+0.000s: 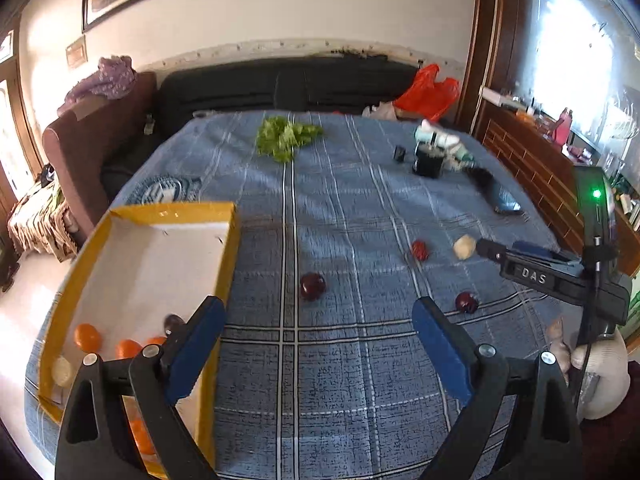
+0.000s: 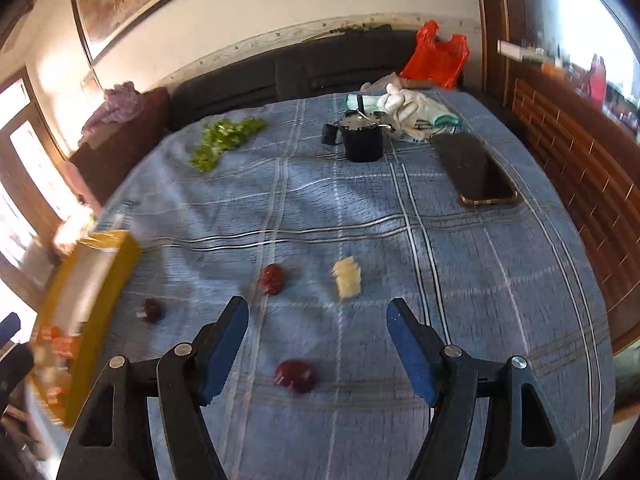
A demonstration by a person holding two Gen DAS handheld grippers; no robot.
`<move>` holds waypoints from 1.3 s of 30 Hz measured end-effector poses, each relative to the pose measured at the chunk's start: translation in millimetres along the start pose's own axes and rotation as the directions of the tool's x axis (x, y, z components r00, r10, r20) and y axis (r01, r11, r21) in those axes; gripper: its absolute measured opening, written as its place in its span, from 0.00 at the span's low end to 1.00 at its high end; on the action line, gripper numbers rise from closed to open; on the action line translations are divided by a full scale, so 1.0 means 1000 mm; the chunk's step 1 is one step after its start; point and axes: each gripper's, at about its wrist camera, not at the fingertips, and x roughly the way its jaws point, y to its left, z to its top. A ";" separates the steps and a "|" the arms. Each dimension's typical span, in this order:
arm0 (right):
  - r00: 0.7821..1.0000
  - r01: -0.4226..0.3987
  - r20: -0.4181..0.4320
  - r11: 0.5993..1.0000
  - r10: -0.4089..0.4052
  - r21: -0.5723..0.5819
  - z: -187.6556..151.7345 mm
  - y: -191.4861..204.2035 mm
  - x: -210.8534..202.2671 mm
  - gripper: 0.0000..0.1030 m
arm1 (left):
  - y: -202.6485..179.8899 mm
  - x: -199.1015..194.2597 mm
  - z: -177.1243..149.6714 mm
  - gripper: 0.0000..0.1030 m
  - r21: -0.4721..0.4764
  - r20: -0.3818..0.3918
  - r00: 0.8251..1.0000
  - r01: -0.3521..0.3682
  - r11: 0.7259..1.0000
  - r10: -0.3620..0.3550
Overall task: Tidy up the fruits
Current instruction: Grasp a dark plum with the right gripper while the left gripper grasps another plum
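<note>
Plum [image 2: 295, 376] between open right gripper [image 2: 316, 344] jaws

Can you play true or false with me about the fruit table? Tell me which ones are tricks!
1. Oranges are already in the yellow box. True: the oranges sit at its near end.
2. The left gripper is squeezing a plum. False: it is open with nothing between its fingers.
3. Three dark red plums lie on the blue cloth. True: one plum is nearest the right gripper, two lie farther off.
4. The phone is inside the box. False: it lies on the cloth, at the far right.
5. The green lettuce is in the black pot. False: it lies on the cloth, apart from the pot.
</note>
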 end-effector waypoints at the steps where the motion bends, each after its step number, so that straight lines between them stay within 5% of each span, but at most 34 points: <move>1: 1.000 0.024 0.011 1.000 -0.023 -0.016 0.000 0.003 0.004 0.74 | -0.003 0.008 0.000 0.92 0.007 -0.014 1.000 -0.021 1.000 0.022; 6: 0.992 0.088 0.095 0.994 -0.082 -0.066 -0.008 0.000 0.016 0.74 | -0.010 0.041 -0.003 0.72 -0.039 -0.065 0.997 -0.035 0.999 0.032; 18: 0.987 0.140 0.094 0.983 -0.129 -0.117 -0.012 0.001 0.026 0.74 | -0.044 0.073 -0.022 0.72 -0.037 -0.122 0.992 -0.021 0.999 0.017; 32: 0.981 0.182 0.102 0.970 -0.167 -0.162 -0.017 0.010 0.028 0.74 | -0.029 0.078 -0.039 0.72 -0.074 -0.158 0.987 -0.044 0.996 0.032; 39: 0.995 0.073 0.074 0.992 -0.066 -0.098 -0.014 -0.004 0.025 0.65 | -0.024 0.087 -0.046 0.72 -0.098 -0.182 0.982 -0.062 0.993 0.043</move>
